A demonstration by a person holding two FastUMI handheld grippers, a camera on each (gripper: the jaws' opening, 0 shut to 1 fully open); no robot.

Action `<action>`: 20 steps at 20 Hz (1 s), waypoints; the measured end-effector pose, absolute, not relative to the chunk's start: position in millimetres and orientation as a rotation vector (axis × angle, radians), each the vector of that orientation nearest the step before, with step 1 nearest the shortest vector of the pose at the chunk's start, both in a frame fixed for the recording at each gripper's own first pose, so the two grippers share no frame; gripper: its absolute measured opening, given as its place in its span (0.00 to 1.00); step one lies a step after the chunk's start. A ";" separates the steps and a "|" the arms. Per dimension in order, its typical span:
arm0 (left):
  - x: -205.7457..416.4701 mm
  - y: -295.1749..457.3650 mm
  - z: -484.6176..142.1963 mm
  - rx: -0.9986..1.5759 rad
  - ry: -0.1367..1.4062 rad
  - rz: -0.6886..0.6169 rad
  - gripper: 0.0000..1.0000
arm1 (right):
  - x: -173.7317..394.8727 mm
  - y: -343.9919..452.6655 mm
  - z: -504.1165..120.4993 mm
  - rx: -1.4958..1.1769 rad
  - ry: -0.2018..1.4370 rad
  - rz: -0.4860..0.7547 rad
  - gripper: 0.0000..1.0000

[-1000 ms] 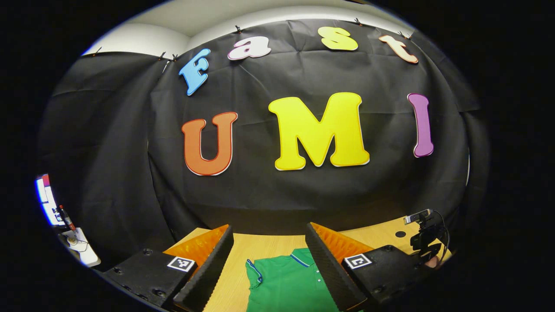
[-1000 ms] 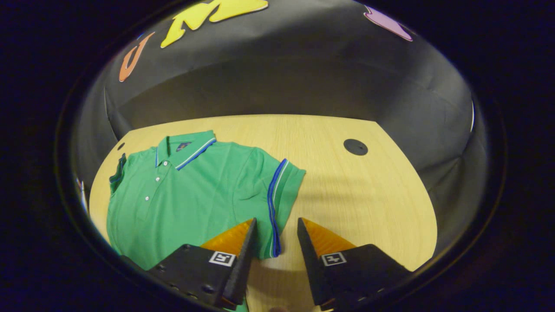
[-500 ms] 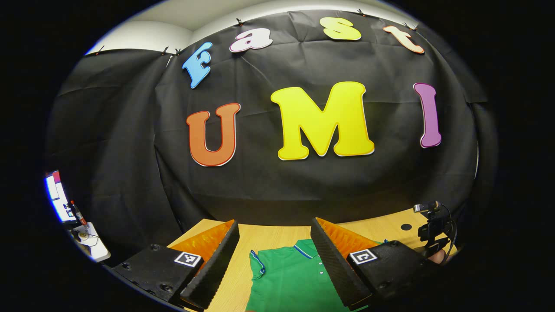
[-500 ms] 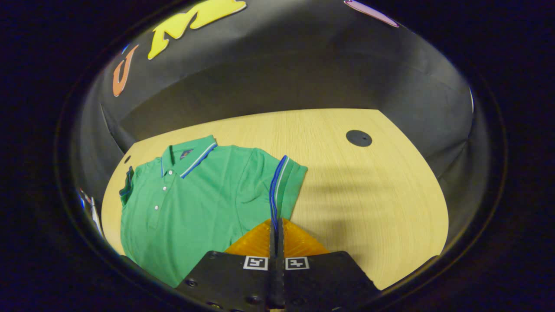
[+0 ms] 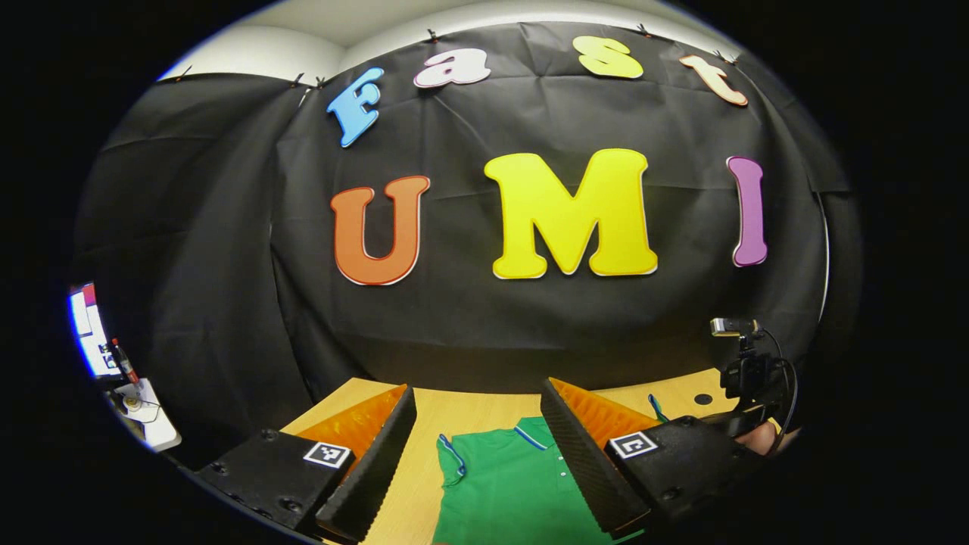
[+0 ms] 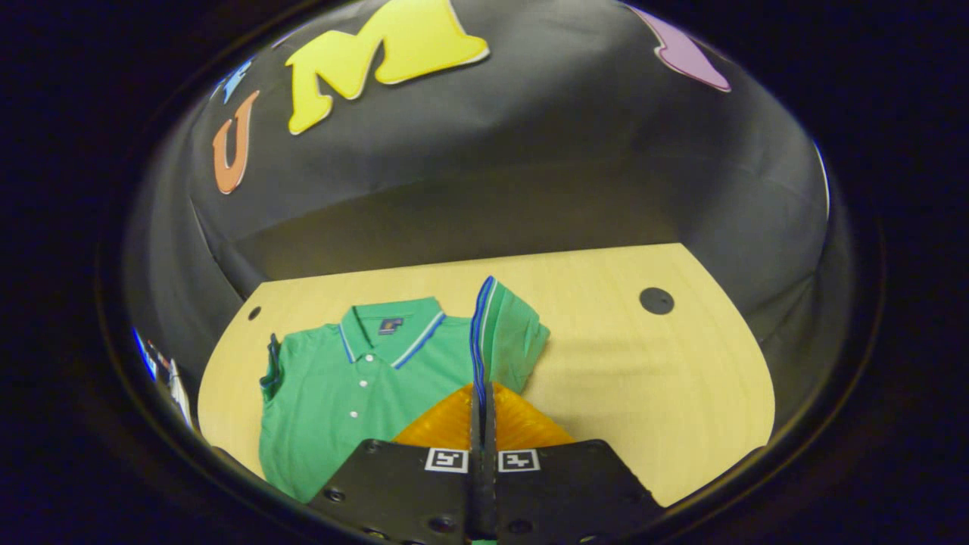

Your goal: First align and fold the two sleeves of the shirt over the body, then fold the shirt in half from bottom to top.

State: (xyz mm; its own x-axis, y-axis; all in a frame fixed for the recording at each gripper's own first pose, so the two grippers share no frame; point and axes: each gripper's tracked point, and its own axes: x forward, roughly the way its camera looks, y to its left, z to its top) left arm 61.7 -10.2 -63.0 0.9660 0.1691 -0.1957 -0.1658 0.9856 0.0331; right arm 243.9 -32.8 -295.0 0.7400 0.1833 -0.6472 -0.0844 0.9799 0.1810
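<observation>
A green polo shirt with blue-and-white trim lies face up on the wooden table, collar toward the wall. My right gripper is shut on the striped cuff of the shirt's right-hand sleeve, which stands lifted off the table beside the collar. The other sleeve lies flat at the shirt's left edge. In the left gripper view, my left gripper hangs open above the table's near side, with the shirt showing between its fingers. The lifted cuff and a hand appear at the right.
A black round cap sits in the tabletop right of the shirt, and a smaller one at the far left corner. Black cloth walls close the table behind and at both sides. A lit screen and a white stand lie beyond the left wall.
My right gripper closed on the sleeve cuff, then raised it off the table and carried it inward toward the collar. My left gripper stayed open and barely moved.
</observation>
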 end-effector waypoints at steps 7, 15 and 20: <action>36.0 59.9 -69.2 0.022 0.220 0.239 1.00 | 249.1 53.3 -323.3 0.099 0.774 0.170 0.00; 50.8 85.8 -96.6 -0.011 0.261 0.188 1.00 | 209.6 82.9 -282.2 0.073 0.698 0.191 0.98; 91.8 71.2 -146.6 -0.058 0.333 0.094 1.00 | 148.5 55.4 -226.2 0.085 0.628 0.134 0.96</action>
State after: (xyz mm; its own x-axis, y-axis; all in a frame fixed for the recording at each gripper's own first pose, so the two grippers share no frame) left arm 91.8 71.2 -146.6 0.9409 0.0830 -0.3285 -0.1021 0.9939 -0.0413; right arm 148.5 55.4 -226.2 0.8011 0.1502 -0.5793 -0.0987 0.9879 0.1197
